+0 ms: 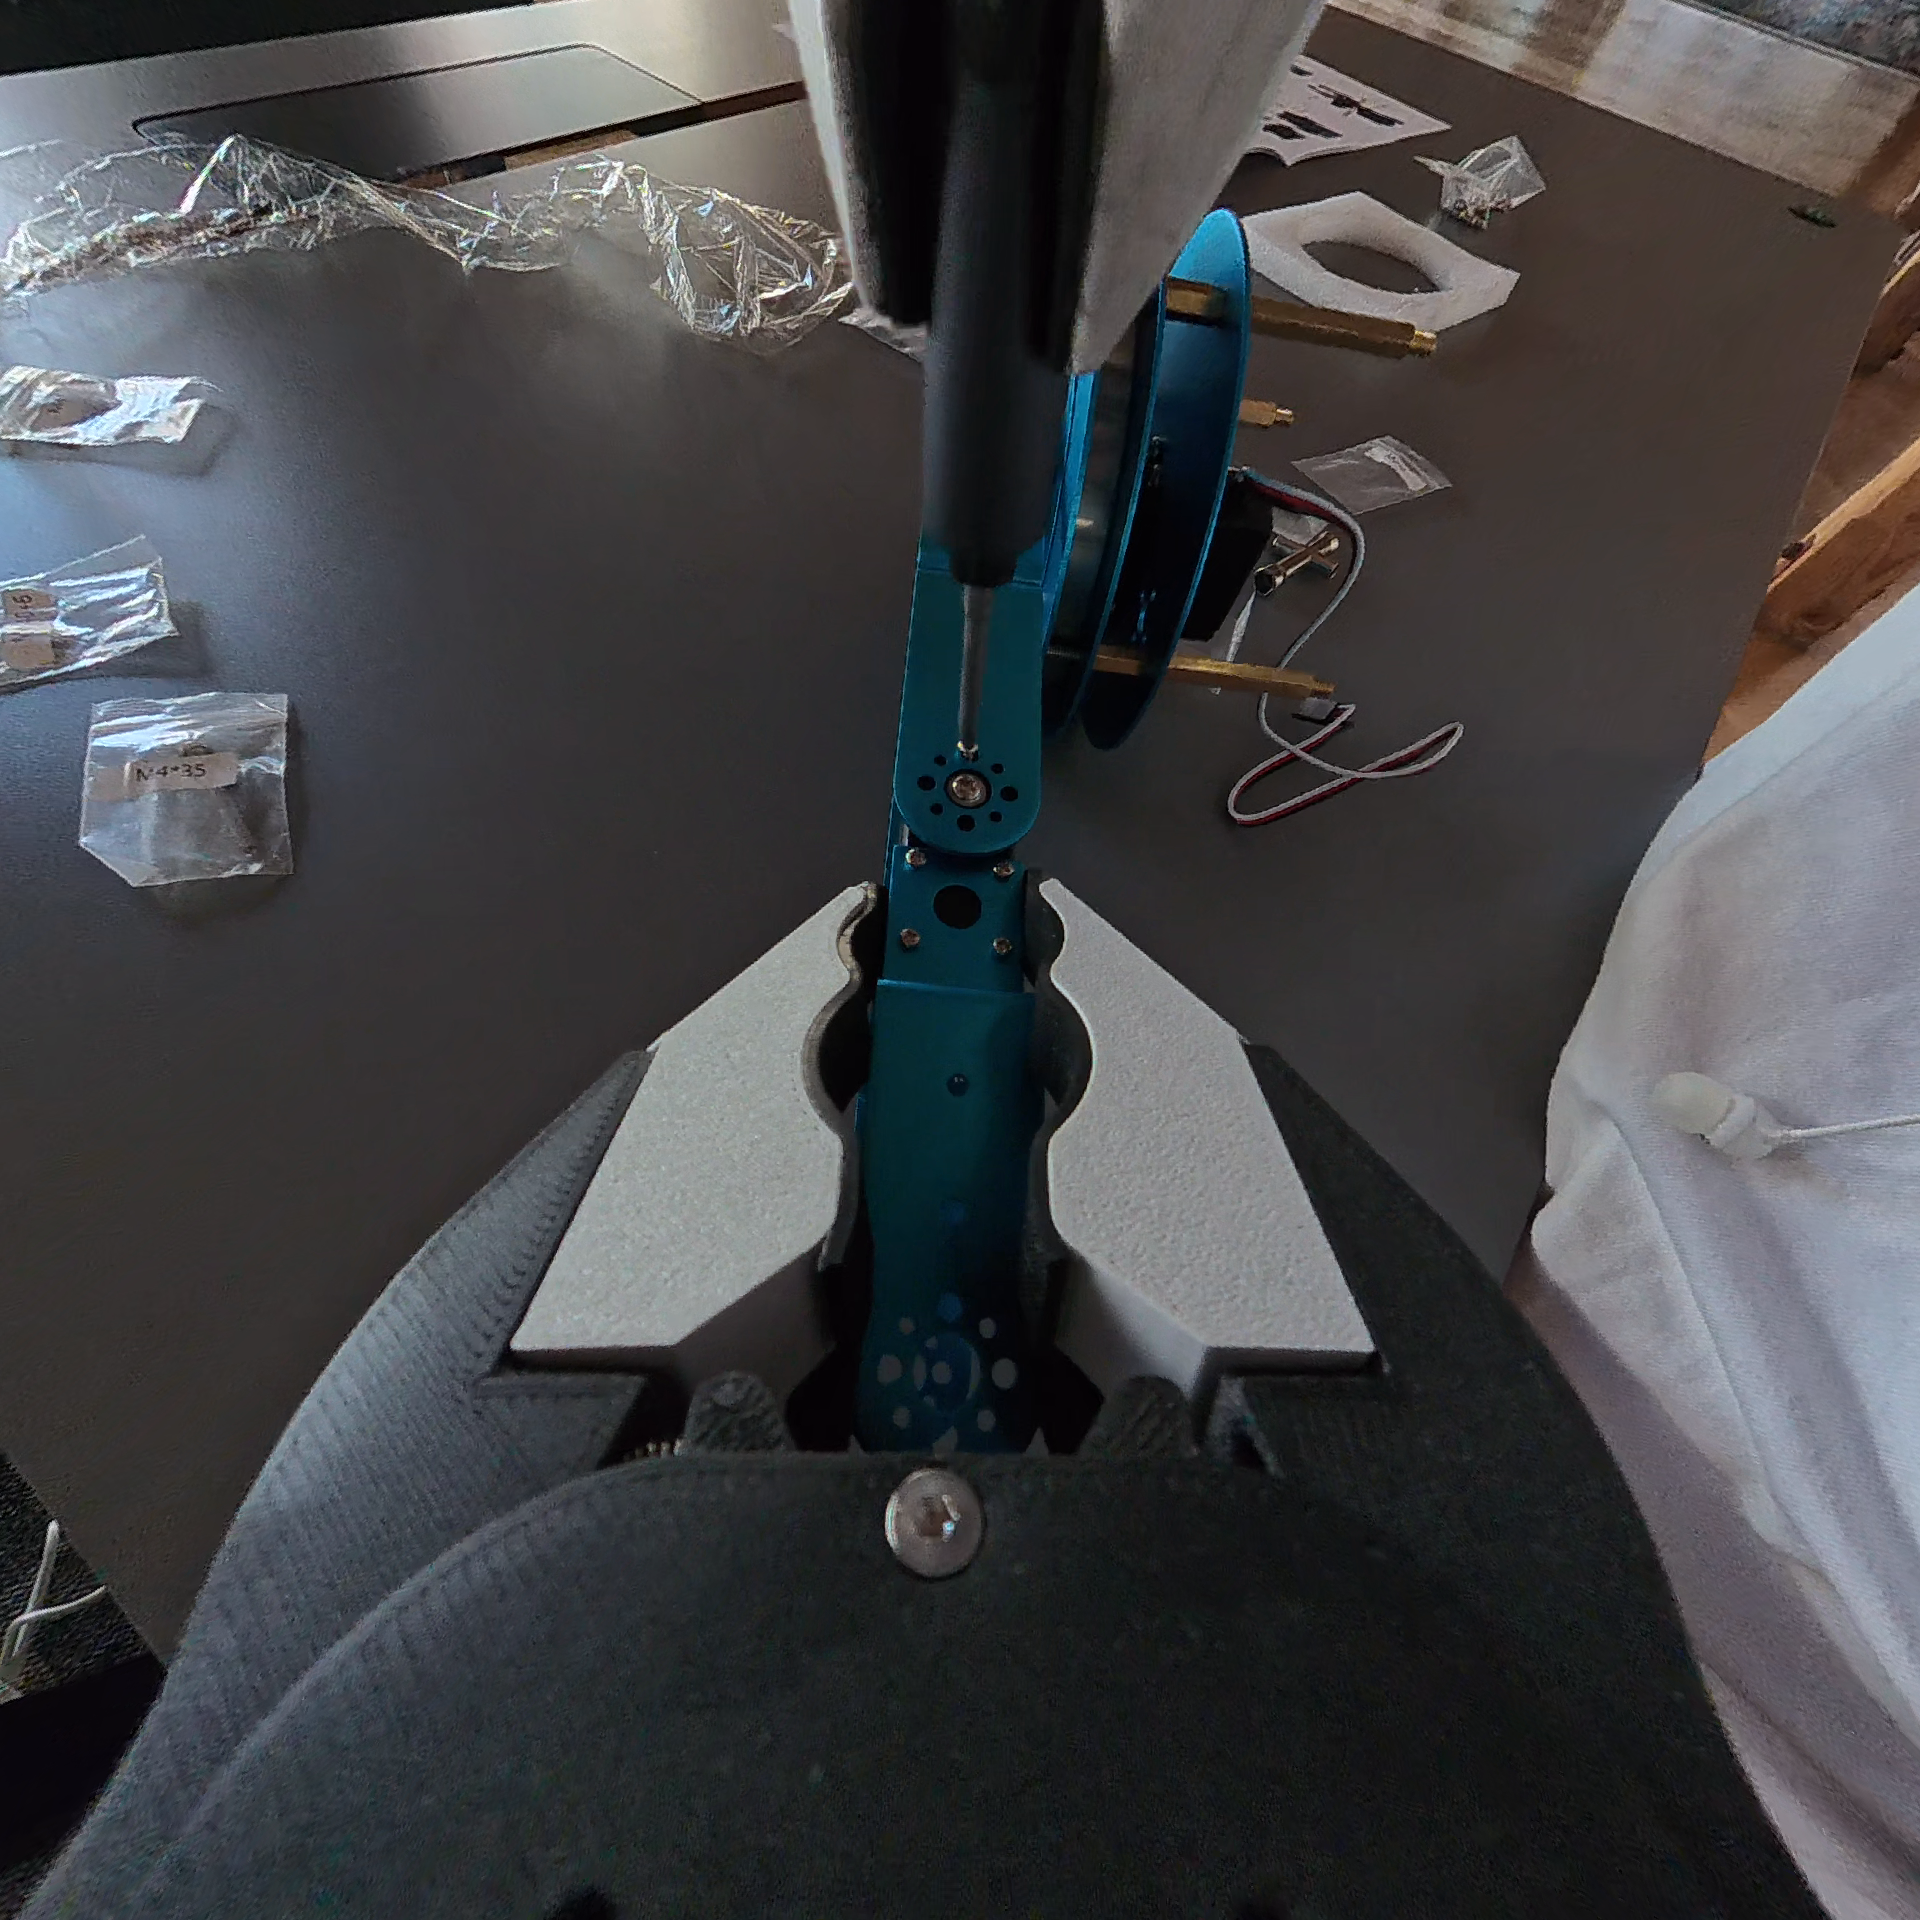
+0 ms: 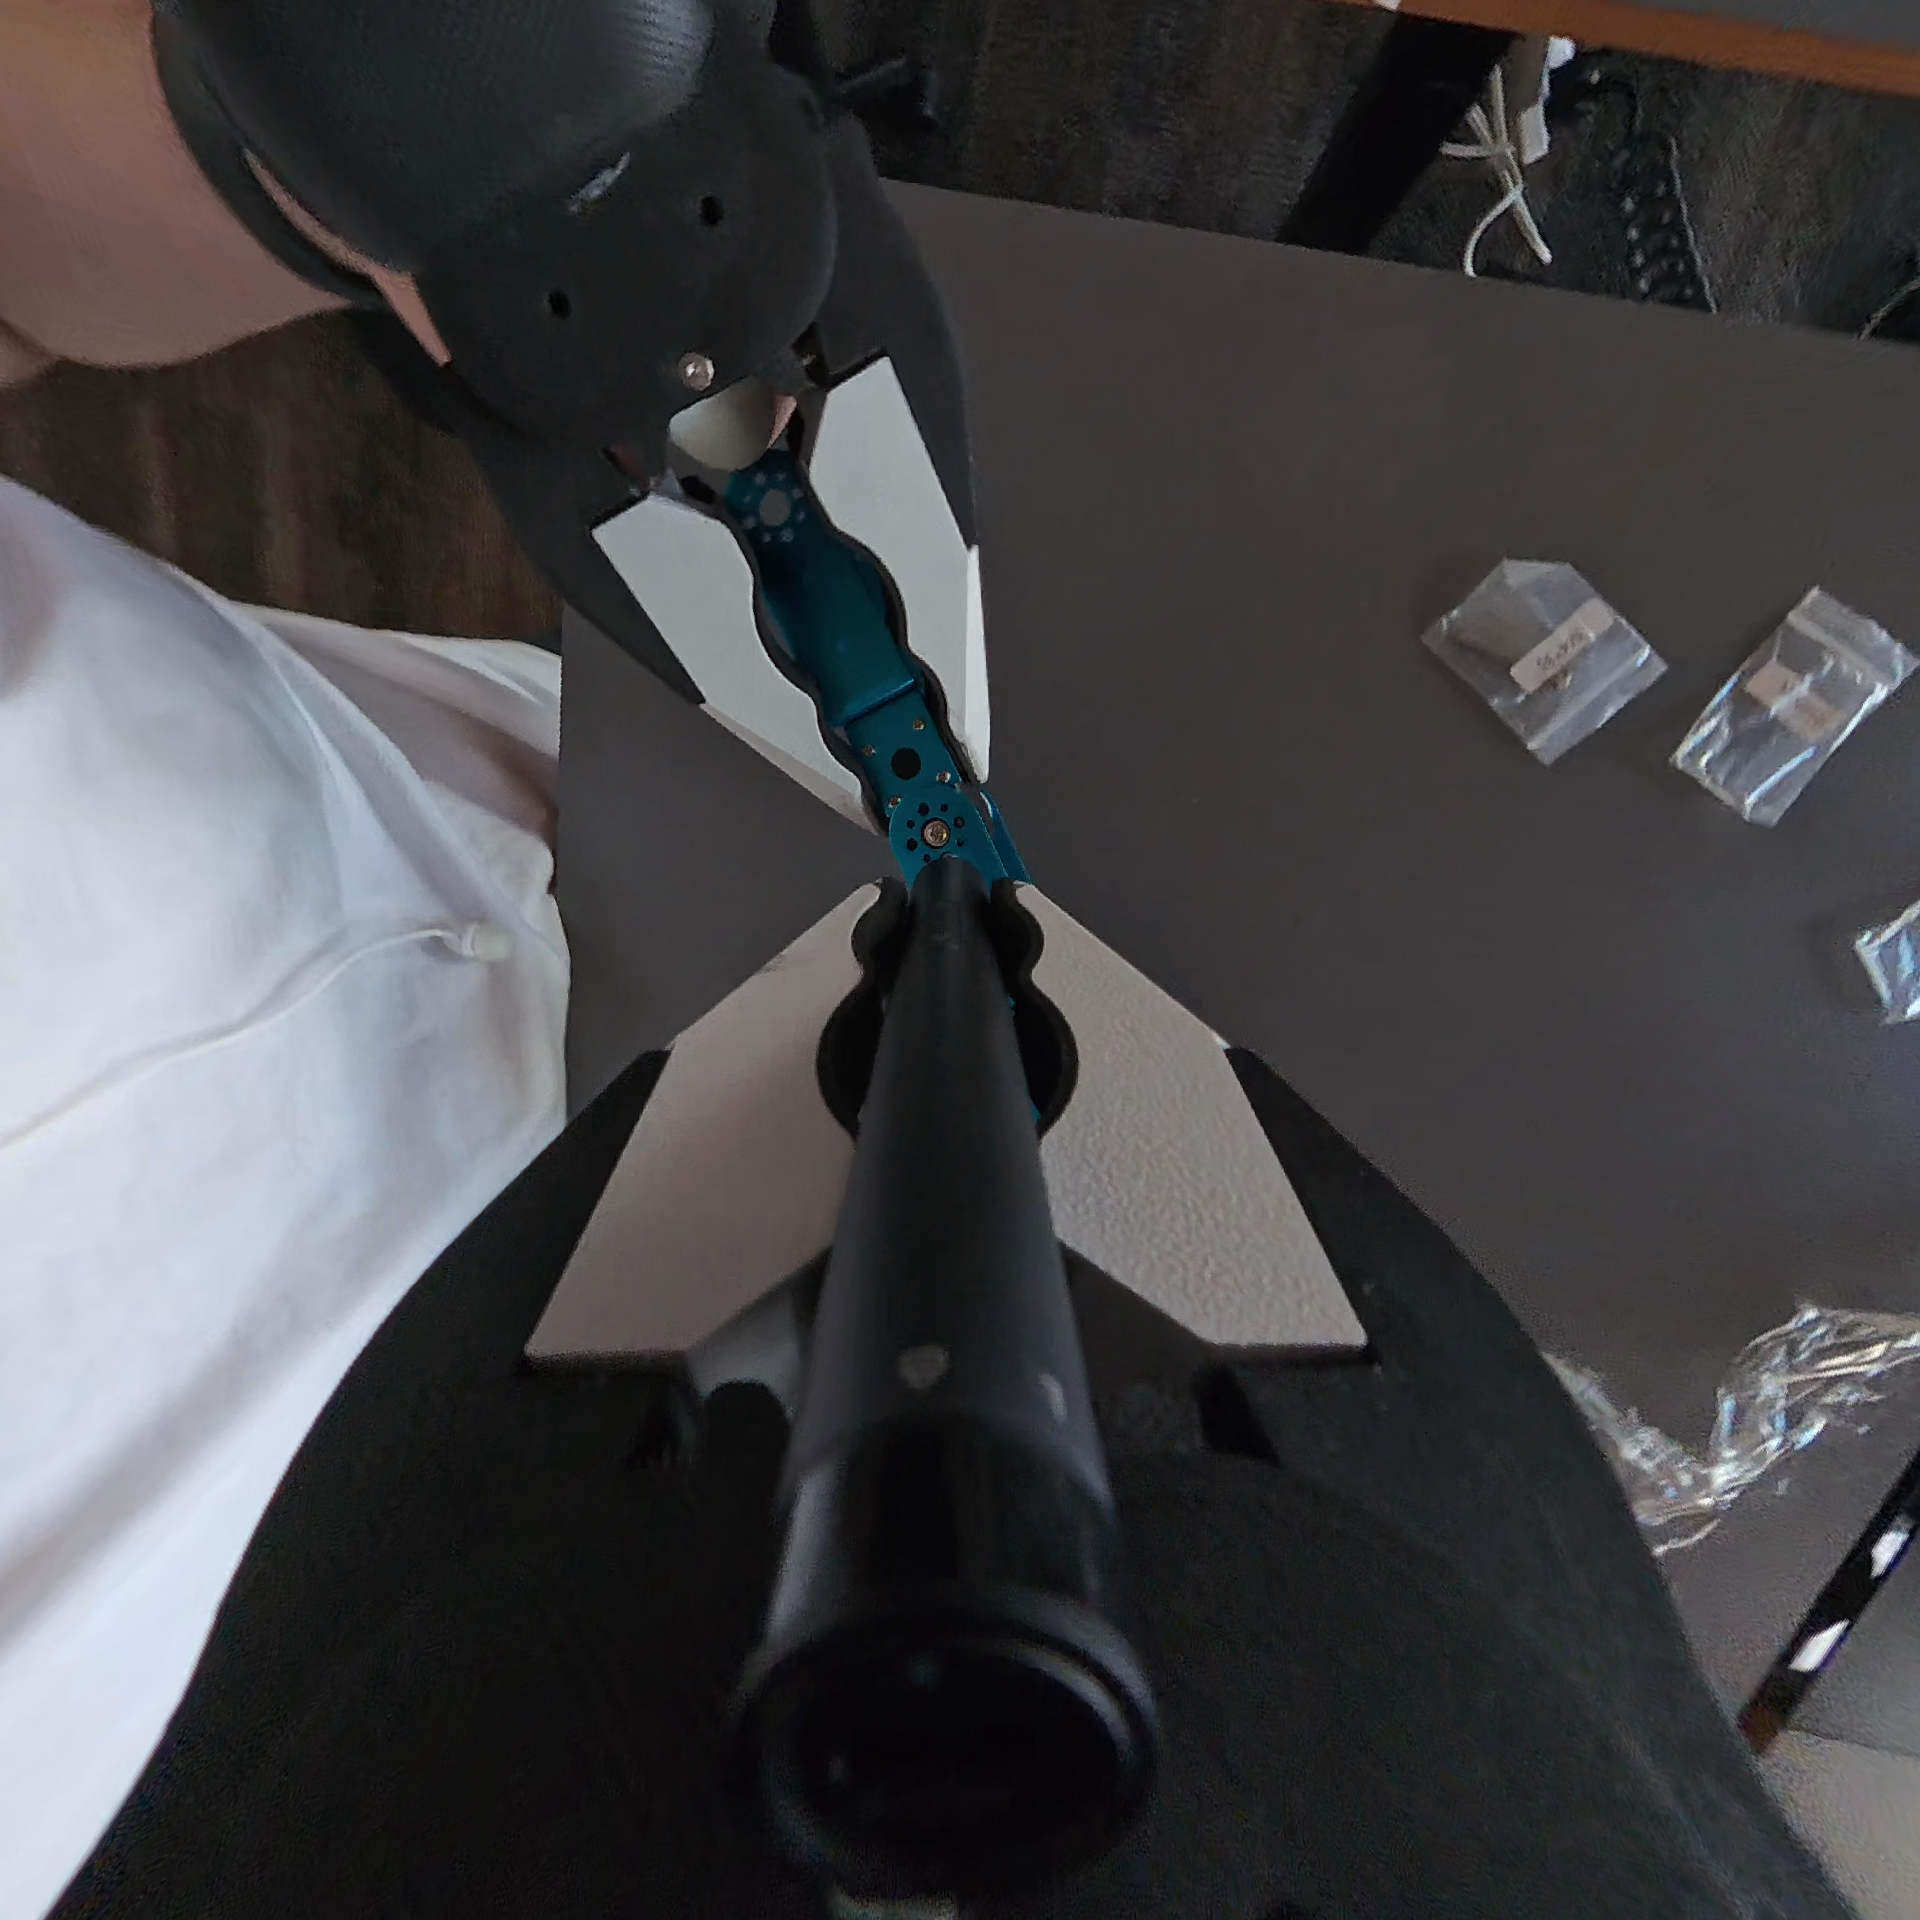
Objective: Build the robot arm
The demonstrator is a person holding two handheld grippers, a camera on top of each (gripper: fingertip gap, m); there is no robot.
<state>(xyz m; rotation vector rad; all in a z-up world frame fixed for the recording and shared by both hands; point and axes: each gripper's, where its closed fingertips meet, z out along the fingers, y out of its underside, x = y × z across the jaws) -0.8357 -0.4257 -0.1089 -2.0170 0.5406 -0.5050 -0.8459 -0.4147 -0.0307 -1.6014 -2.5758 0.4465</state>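
My left gripper is shut on a blue metal arm bracket that leads to a blue round base with brass standoffs. My right gripper is shut on a black screwdriver. In the left wrist view the screwdriver comes down from above, and its thin tip touches a small hole on the bracket's round end, just above the centre screw. In the right wrist view the bracket sits between the left gripper's white fingers.
The dark grey table carries small plastic bags of hardware, crumpled clear wrap, a white foam ring, a red, black and white servo wire and a printed sheet. A person in a white shirt stands at the right. The tips of one gripper are about 8 cm away from the tips of the other.
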